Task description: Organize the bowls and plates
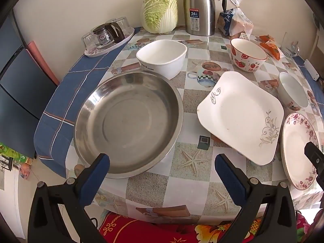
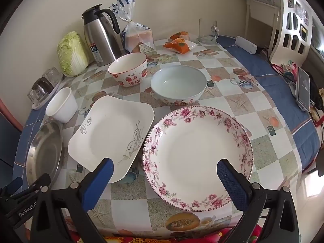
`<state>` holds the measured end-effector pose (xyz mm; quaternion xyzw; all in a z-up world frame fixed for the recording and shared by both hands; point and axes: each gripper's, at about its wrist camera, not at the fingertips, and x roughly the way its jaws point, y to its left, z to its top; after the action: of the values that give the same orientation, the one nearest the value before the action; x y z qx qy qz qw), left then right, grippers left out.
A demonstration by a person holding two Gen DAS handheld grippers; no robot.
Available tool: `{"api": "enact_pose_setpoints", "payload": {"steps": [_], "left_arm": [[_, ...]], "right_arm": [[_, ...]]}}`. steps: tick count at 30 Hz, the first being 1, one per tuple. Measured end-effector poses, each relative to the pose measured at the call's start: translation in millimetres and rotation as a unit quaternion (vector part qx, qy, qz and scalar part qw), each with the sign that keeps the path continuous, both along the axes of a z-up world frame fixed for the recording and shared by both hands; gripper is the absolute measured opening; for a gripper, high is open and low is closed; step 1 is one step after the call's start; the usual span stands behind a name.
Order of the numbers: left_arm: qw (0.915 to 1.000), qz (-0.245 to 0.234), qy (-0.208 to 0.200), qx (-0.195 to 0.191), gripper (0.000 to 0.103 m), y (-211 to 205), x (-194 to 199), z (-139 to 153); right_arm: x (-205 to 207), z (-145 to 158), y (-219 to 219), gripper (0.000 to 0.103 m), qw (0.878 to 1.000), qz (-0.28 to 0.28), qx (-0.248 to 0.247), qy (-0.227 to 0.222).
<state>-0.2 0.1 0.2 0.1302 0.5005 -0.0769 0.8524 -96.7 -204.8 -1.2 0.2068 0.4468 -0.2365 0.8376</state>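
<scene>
- dishes lie spread in one layer over a table (image 1: pixel 182 184) covered with a checked, picture-printed cloth; none are stacked.
- left gripper (image 1: pixel 162 163) hangs over the near table edge with its blue pads wide apart, released and holding nothing; its left pad overlaps the near rim of the steel basin (image 1: pixel 127 123) in the left wrist view, contact cannot be told.
- right gripper (image 2: pixel 165 168) is likewise spread and empty, poised over the near part of the floral round plate (image 2: pixel 197 156).
- square white plate (image 2: pixel 110 135) with grey scrollwork sits between the steel basin and the floral round plate, just beside the latter.
- square white bowl (image 1: pixel 162 57) stands behind the steel basin, close to its far rim.
- strawberry bowl (image 2: pixel 128 68) stands further back, near the steel thermos (image 2: pixel 99 38).
- pale round bowl (image 2: pixel 179 84) with a flowered base sits just behind the floral round plate.
- napa cabbage (image 1: pixel 160 10) stands against the wall, left of the steel thermos; a bread bag (image 2: pixel 137 35) is right of it.
- tray of upturned glasses (image 1: pixel 107 35) rests at the table's far left edge.
- orange snack packets (image 2: pixel 180 43) and a glass mug (image 2: pixel 207 32) lie at the far right.
</scene>
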Motion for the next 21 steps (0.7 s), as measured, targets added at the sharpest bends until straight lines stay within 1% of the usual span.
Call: {"api": "enact_pose_setpoints", "payload": {"steps": [8, 12, 21], "left_arm": [[1.0000, -0.004, -0.001, 0.006, 0.103, 2.0, -3.6, 1.7], [1.0000, -0.002, -0.001, 0.004, 0.103, -0.1, -0.9, -2.4], [1.0000, -0.002, -0.003, 0.001, 0.103, -1.5, -0.8, -1.0]], "right_arm": [[2.5, -2.9, -0.5, 0.103, 1.000, 0.002, 0.007, 0.008], [1.8, -2.4, -0.9, 0.103, 1.000, 0.000, 0.008, 0.008], [2.6, -3.1, -1.6, 0.103, 1.000, -0.001, 0.008, 0.010]]}}
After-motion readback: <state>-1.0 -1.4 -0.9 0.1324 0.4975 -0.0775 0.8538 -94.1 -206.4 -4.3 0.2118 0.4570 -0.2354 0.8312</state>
